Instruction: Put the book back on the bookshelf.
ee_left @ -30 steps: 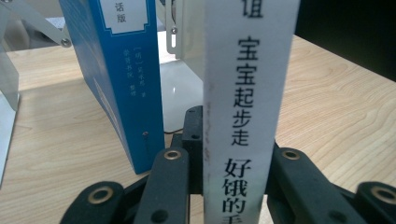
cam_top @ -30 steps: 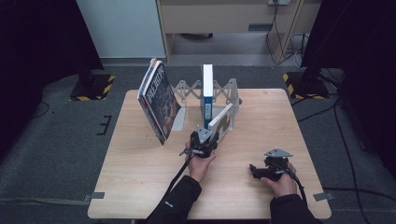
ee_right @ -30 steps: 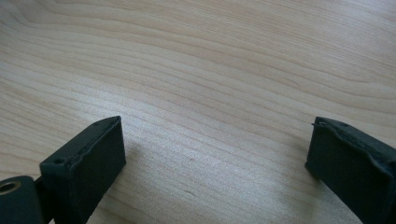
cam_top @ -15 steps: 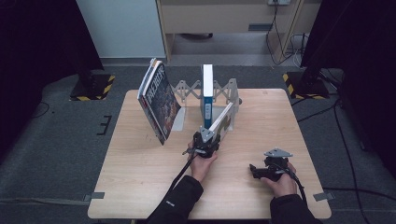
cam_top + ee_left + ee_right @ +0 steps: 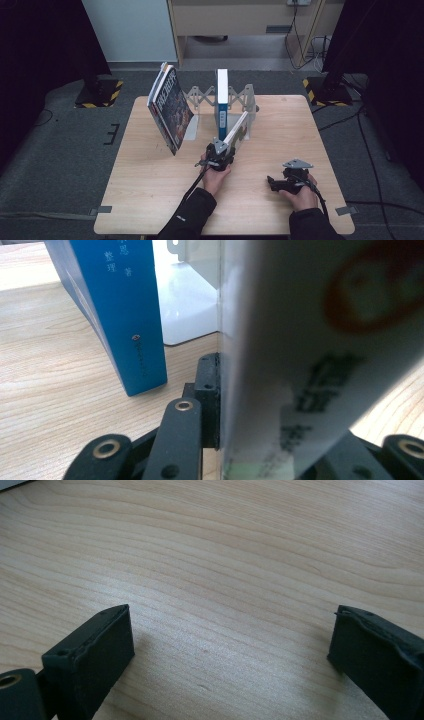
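My left gripper (image 5: 223, 150) jaws clamp the white book (image 5: 237, 132), blue book (image 5: 117, 310) just beside; right gripper (image 5: 227, 655) jaws spread over bare table (image 5: 240, 555).

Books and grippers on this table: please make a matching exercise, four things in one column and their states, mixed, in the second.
1. blue book
2. white book
3. magazine
4. right gripper

a. open, over bare wood
b. leans at the left end of the rack
c. stands upright in the rack
d. tilted, clamped by the left gripper

Pairs: 1-c, 2-d, 3-b, 4-a
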A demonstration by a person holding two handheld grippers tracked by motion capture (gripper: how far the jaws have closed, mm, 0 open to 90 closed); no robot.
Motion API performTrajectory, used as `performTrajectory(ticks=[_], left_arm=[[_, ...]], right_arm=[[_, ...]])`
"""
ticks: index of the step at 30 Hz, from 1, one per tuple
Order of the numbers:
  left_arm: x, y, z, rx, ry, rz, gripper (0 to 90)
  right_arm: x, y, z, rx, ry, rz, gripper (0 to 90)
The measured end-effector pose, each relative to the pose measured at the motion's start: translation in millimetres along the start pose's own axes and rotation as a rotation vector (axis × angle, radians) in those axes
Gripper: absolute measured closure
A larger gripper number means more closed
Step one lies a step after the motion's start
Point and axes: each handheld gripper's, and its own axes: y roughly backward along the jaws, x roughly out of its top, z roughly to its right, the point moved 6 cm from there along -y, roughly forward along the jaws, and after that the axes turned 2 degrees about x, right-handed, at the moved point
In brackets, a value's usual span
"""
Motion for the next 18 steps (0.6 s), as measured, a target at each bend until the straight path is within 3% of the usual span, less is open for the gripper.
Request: performTrajectory(ticks=[6,11,15,18], left_arm=[[-1.5,3.4,1.2,-0.033,-0.020,0.026,69.8],[5.6,17.8,1.6,-0.050,-0.026,0.073,66.4],[11.3,29.9,1.3,-0.052,-0.025,0.099,68.9],[11.6,30.9,0.5,-0.046,-0.013,0.090,70.9]], right_arm=[[0.0,0.0,-0.1,0.001,0.000,0.000,4.2],[0.0,0.0,0.0,0.000,0.001,0.000,4.2],[0.0,0.0,0.0,-0.001,0.001,0.000,4.1],[0.0,-0.1,-0.1,-0.002,0.001,-0.001,4.0]])
